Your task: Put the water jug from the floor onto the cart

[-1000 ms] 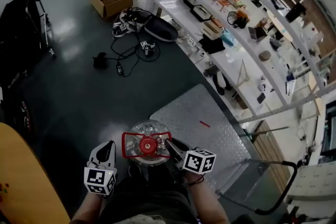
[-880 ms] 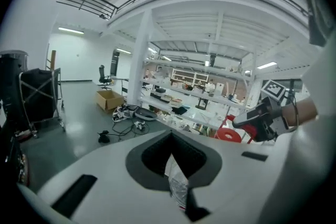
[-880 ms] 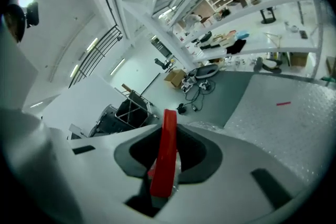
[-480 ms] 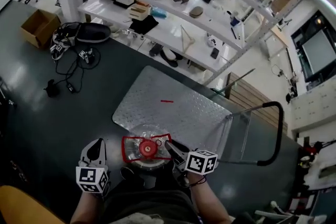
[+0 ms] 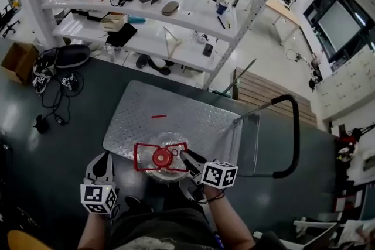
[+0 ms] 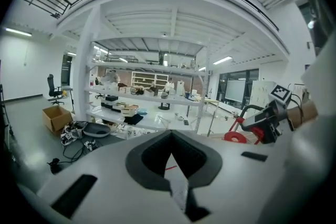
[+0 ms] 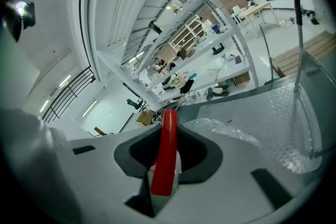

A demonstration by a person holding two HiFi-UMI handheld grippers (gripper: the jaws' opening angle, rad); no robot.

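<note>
The right gripper (image 7: 166,168) had its jaws pinching the red handle (image 7: 168,136) of the jug (image 5: 167,142), the strap standing upright between the two pads. The left gripper (image 5: 106,157) was level with it at the person's other side, jaws pressed together and empty, apart from the jug and taking no share of the load.

Seen from the head camera, the clear jug with its red cap (image 5: 161,157) sat directly ahead of the person's body, inside the square red frame of the handle. It overlapped the near edge of the cart (image 5: 196,120), a flat deck of bright tread plate with a small red mark (image 5: 158,116) towards its middle. Whether the jug's base touched the deck could not be told; held by its handle, it looked to be off the floor (image 5: 55,146).

The cart's black push bar (image 5: 295,132) rose at the right end. Beyond the cart stood white shelves (image 5: 146,38) loaded with small items, and cables lay on the dark floor to the left.

The step in hand appeared to be the carry, close to its end. The next move would call for bringing the jug further over the deck, clear of the edge, lowering it until the base stood flat and steady, and only then spreading the right jaws to free the handle.
</note>
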